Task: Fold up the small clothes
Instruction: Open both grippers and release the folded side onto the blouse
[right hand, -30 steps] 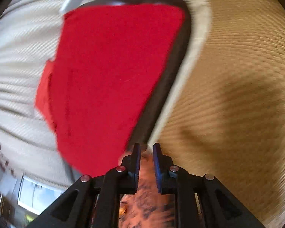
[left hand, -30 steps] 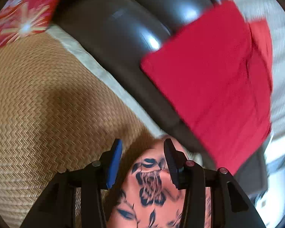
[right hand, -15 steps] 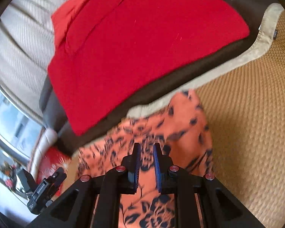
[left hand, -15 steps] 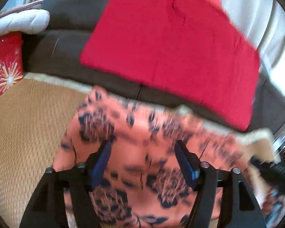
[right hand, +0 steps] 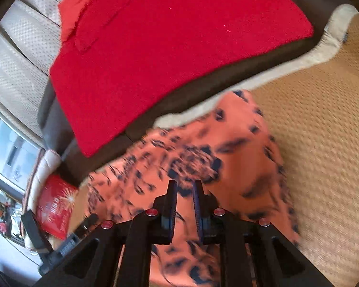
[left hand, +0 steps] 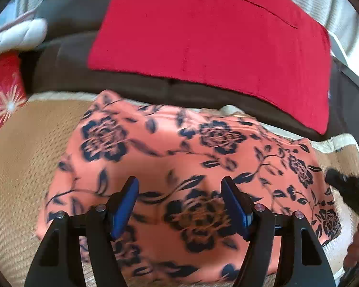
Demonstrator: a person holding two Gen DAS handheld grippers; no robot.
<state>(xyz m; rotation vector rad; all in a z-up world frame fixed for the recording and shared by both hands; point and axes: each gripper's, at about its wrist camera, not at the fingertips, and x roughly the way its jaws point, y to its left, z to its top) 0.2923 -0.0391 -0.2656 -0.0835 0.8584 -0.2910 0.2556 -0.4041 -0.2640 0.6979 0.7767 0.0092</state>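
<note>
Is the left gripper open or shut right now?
Open: the left gripper has its jaws wide apart above the floral cloth.

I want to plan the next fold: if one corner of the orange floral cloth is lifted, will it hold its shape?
Probably not. The orange floral cloth lies in soft ripples, so it likely droops. It looks thin and light. The woven mat looks textured, so dragging may bunch it.

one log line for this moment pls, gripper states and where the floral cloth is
left gripper: open over floral cloth | right gripper: narrow gap, grip unclear | cloth on woven mat | red garment behind
</note>
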